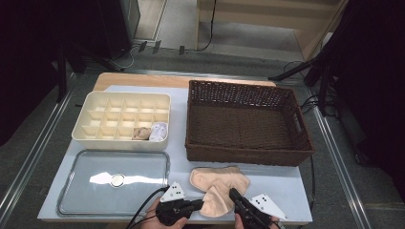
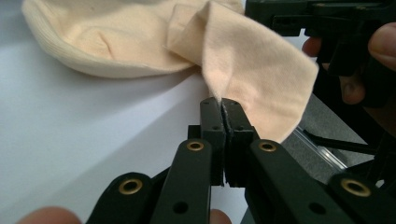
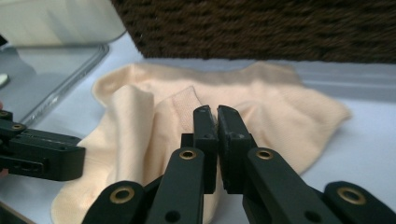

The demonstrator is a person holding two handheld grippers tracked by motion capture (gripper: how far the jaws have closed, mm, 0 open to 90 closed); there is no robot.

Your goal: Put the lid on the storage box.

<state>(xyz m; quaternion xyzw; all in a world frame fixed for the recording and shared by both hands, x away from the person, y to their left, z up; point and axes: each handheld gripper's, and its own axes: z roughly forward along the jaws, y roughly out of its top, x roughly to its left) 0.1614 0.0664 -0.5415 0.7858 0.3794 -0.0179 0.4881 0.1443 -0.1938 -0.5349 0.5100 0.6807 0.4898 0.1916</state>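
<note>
Claws [image 1: 199, 205] [image 1: 232, 193] pinch sock [image 1: 219, 183]; organizer [image 1: 95, 136] holds two rolled socks [image 1: 150, 132].

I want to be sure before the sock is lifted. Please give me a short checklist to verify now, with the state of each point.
1. Left gripper shut on the sock: ok, the cloth edge is pinched between its fingers.
2. Right gripper shut on the sock: cannot tell, the fingers are together over the cloth, but no pinched fold is visible.
3. Sock free of the basket: ok, it lies apart on the table.
4. Free cell in the organizer: ok, most cells are empty.
5. Lid out of the way: ok, it lies left of the sock.
</note>
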